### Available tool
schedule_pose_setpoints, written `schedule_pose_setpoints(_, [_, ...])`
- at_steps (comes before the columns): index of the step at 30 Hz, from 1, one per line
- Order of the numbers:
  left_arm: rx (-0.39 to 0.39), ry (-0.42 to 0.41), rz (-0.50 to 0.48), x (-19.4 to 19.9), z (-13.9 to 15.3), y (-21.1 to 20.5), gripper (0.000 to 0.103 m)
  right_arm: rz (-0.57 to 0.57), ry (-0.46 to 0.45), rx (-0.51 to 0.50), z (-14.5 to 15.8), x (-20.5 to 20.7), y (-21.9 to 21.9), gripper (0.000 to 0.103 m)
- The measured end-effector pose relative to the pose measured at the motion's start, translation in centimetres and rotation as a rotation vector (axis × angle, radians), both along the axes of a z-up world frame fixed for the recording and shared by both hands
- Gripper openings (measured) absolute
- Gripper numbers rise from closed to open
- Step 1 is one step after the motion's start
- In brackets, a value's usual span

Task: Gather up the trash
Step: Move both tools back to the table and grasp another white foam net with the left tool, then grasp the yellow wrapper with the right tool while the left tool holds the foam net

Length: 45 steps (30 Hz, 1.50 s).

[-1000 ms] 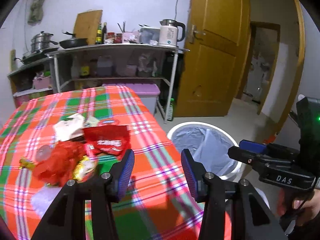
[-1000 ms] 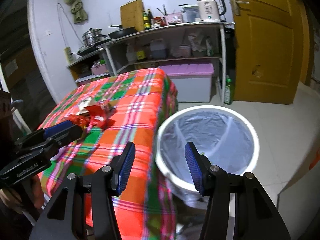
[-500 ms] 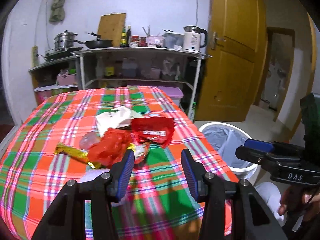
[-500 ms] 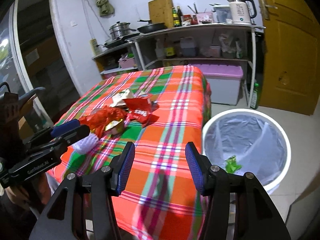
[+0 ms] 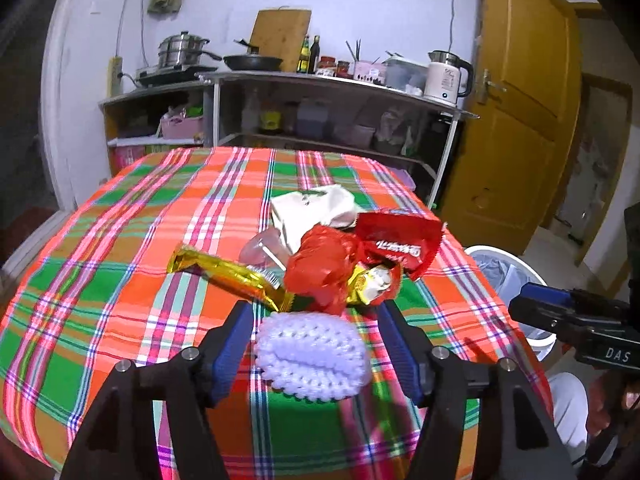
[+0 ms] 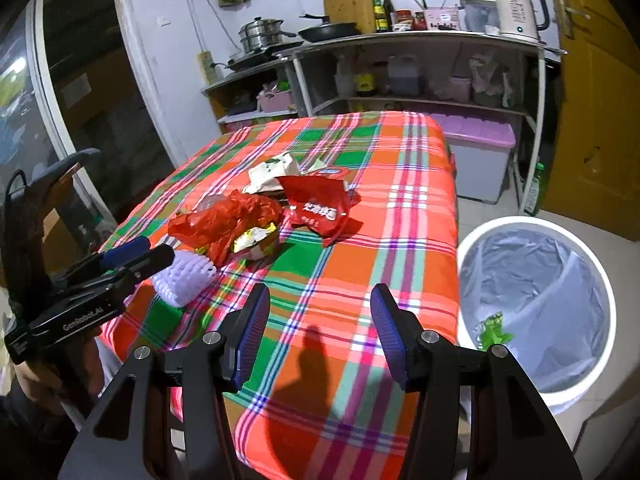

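A pile of trash lies on the plaid tablecloth (image 5: 120,264): a white foam net (image 5: 312,354), a crumpled red plastic bag (image 5: 322,268), a gold wrapper (image 5: 228,274), a red snack packet (image 5: 400,246) and a white paper bag (image 5: 312,210). My left gripper (image 5: 316,354) is open, its jaws on either side of the foam net, also seen in the right wrist view (image 6: 184,276). My right gripper (image 6: 320,334) is open and empty above the table's near edge. A white bin (image 6: 536,300) with a grey liner stands on the floor right of the table.
A metal shelf unit (image 6: 420,40) with a kettle (image 6: 516,8), pans and bottles stands against the back wall. A purple-lidded box (image 6: 480,148) sits under it. A yellow door (image 5: 516,112) is at the right. A green scrap (image 6: 494,328) lies in the bin.
Both grippers swung left from the bin toward the table. My left gripper moved in on the trash pile until its open jaws flank the white foam net.
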<state>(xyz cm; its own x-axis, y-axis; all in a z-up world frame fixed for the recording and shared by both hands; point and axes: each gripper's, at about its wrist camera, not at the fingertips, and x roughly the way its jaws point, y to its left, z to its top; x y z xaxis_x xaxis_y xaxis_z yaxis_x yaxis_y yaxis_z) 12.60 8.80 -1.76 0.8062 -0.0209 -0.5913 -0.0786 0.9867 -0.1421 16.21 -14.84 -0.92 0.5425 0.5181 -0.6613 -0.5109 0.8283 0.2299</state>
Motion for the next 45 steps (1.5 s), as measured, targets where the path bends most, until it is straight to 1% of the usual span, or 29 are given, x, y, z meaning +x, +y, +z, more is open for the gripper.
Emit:
schedule_pose_setpoints(10, [-0.063, 0.083, -0.022, 1.9, -3.1, 0.6, 0.065, 0.017, 0.026, -0.02, -0.8, 1.8, 2.0, 0.053])
schedule_pose_setpoints(12, [-0.085, 0.097, -0.031, 2.1, -3.6, 0.7, 0.065, 0.021, 0.03, -0.02, -0.9, 2.1, 2.3, 0.053])
schedule_pose_setpoints(13, [-0.091, 0.1, -0.034, 2.2, -3.8, 0.8, 0.064, 0.027, 0.033, -0.02, -0.9, 2.3, 2.7, 0.053])
schedule_pose_setpoints(14, [-0.09, 0.102, -0.036, 2.2, -3.9, 0.8, 0.059, 0.032, 0.036, -0.02, -1.0, 2.5, 3.0, 0.053])
schedule_pose_setpoints(17, [-0.095, 0.096, -0.046, 2.0, -4.0, 0.9, 0.052, 0.052, 0.043, -0.018, -1.1, 3.0, 4.1, 0.053])
schedule_pose_setpoints(23, [-0.102, 0.073, -0.054, 1.3, -3.8, 1.2, 0.045, 0.088, 0.067, -0.004, -1.5, 4.1, 6.5, 0.053])
schedule_pose_setpoints(35, [-0.119, 0.056, -0.07, 0.7, -3.6, 1.9, 0.044, 0.106, 0.121, 0.003, -2.8, 6.4, 10.5, 0.053])
schedule_pose_setpoints(37, [-0.118, 0.054, -0.073, 0.6, -3.5, 2.0, 0.044, 0.103, 0.134, 0.002, -3.1, 6.7, 10.9, 0.05])
schedule_pose_setpoints(39, [-0.116, 0.051, -0.077, 0.5, -3.5, 1.9, 0.044, 0.101, 0.15, 0.002, -3.5, 6.9, 11.2, 0.04])
schedule_pose_setpoints(40, [-0.115, 0.051, -0.078, 0.5, -3.5, 1.8, 0.044, 0.1, 0.148, 0.003, -3.6, 6.8, 11.2, 0.04])
schedule_pose_setpoints(42, [-0.112, 0.051, -0.08, 0.4, -3.5, 1.8, 0.044, 0.096, 0.135, -0.003, -3.5, 6.6, 11.1, 0.027])
schedule_pose_setpoints(45, [-0.108, 0.049, -0.082, 0.3, -3.4, 1.5, 0.044, 0.092, 0.13, 0.004, -3.3, 6.5, 10.8, 0.025])
